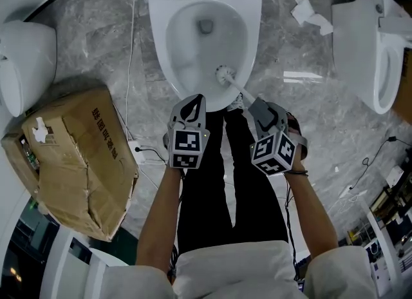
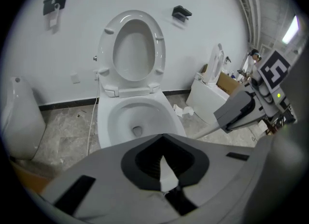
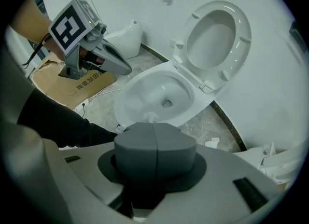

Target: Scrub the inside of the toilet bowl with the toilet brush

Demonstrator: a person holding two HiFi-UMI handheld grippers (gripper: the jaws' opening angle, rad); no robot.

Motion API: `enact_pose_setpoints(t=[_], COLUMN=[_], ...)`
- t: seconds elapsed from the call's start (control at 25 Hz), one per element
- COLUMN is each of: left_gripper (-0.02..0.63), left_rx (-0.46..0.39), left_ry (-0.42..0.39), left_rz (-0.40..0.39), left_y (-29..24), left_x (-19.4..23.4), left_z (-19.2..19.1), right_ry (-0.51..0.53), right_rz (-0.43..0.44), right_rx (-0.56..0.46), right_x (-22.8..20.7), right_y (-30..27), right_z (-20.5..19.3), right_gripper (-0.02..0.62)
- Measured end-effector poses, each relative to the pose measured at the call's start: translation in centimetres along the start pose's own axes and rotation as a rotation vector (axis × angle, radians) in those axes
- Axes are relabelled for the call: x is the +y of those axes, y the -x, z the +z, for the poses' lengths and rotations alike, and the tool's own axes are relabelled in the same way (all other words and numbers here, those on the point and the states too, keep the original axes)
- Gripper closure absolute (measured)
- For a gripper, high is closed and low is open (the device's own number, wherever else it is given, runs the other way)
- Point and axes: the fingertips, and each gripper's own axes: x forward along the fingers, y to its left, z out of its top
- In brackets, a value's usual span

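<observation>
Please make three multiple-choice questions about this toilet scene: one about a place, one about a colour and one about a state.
1. Where is the head of the brush?
A. inside the bowl
B. on a shelf
C. in a bucket

2. What colour is the box?
A. blue
B. brown
C. red

3. How is the seat?
A. down
B. removed
C. raised

Answers:
1 A: the bristles lie within the bowl's rim, and the handle runs back to the right gripper.
2 B: it is plain brown cardboard.
3 C: it stands upright against the wall.
</observation>
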Motion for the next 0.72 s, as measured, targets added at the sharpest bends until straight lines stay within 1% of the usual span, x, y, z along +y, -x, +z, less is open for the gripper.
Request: enact_pose_setpoints(t=[0.08,0.24,0.44,0.64,0.72], left_gripper=[0.578,0.577,0.577,0.577,0.577], left_rx=[-0.010,-0.013,0.000,0.000,-0.001], left_ry=[0.034,0.035,0.047,0.103,0.116], left_rz=[-0.012,-0.028,-0.005,0.005,0.010], left_y=[0.1,0.3,0.9,1.3,1.5], left_x=[-0.4,-0.6,0.8,1.9,2.3], left_z=[0.0,-0.4,-1.6,-2.5,-2.8], right_ry=[0.013,0.000,-0.048,-0.152,-0.166], right_rz=[0.011,0.048,0.109,0.172,0.184], right_rx=[0.003,0.016,0.034,0.049,0.054], right_x=[0.4,1.3,2.1,2.3,2.5], right_y=[0.2,0.3,0.1,0.5,0.5], right_z=[-0.2,-0.3,0.1,-0.3,-0.1], right_gripper=[0.422,0.422,0.420,0.420,0.420])
